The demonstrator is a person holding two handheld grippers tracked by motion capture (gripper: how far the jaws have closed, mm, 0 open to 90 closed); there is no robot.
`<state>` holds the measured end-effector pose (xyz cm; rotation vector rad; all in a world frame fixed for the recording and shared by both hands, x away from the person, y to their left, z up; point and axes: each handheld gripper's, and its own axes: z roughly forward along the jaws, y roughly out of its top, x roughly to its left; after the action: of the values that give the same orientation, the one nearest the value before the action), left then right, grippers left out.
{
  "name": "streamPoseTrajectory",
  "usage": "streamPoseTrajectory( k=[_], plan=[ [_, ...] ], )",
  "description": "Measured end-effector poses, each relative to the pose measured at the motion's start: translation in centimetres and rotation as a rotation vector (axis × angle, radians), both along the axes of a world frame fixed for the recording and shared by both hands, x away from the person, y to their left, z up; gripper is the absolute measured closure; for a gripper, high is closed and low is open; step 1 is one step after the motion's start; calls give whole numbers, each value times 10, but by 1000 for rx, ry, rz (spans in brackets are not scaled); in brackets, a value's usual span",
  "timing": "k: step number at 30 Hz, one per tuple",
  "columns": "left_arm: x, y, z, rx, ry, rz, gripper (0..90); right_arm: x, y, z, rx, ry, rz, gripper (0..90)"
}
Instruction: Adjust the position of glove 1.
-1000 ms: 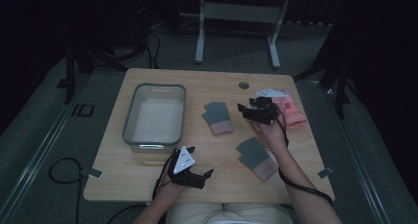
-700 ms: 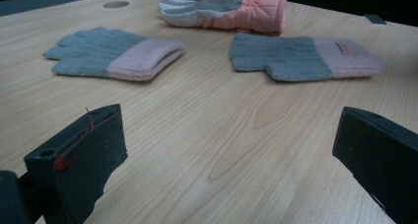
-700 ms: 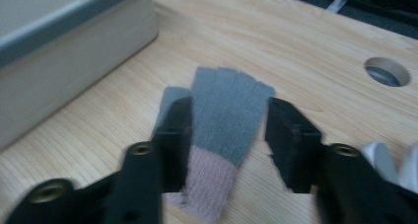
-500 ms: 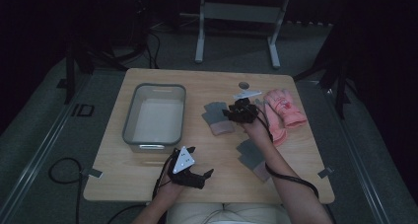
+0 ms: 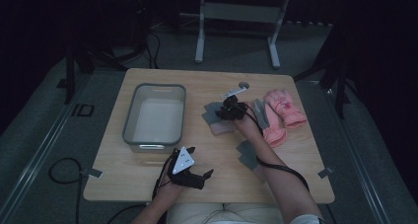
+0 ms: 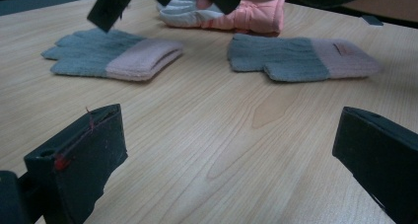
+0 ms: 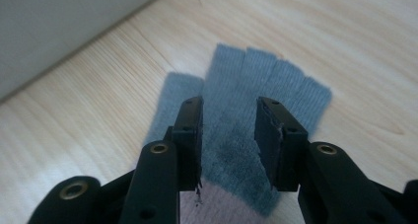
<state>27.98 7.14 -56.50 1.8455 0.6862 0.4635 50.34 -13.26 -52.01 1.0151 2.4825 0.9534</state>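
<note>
A grey glove with a pink cuff [image 5: 217, 119] [image 7: 266, 81] [image 6: 113, 58] lies flat at the table's middle. My right gripper [image 5: 220, 112] [image 7: 229, 135] hovers just over its palm, pointing down. Its jaws have just been closing and now stand part open, one to each side of the knit, with nothing pinched between them. A matching glove [image 5: 246, 154] [image 6: 300, 58] lies nearer the person, partly under the right forearm. My left gripper [image 5: 201, 163] [image 6: 226, 150] rests near the front edge, wide open and empty.
A grey plastic bin [image 5: 155, 88] [image 7: 59, 26] stands empty on the left of the wooden table [image 5: 197, 81]. Two pink gloves [image 5: 283, 110] [image 6: 236, 17] lie at the right. A small dark disc [image 5: 243, 85] sits near the far edge.
My right gripper has travelled left from the pink gloves to the grey glove and come down over it, with its jaws narrower. The left gripper has stayed put.
</note>
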Motion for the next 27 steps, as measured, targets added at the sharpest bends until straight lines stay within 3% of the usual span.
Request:
streamPoseTrajectory(
  k=[4,8,10,18,20,21,27],
  plan=[
    [0,0,0,3,-4,1,0,5,2,-10,-15,14,-25,625],
    [-1,0,0,-1,-8,6,0,6,7,-20,-82,7,-27,564],
    [-2,0,0,-4,-17,16,0,6,7,-23,-73,8,-39,567],
    [-1,0,0,-3,-17,20,0,4,14,-23,-45,47,-123,806],
    [-1,0,0,-3,-17,21,0,4,15,-19,-8,95,-150,842],
    [-1,1,0,-5,-17,20,0,1,17,-13,-3,95,-156,842],
    [-1,1,0,-10,-17,22,0,-30,19,22,41,12,-195,843]
  ],
)
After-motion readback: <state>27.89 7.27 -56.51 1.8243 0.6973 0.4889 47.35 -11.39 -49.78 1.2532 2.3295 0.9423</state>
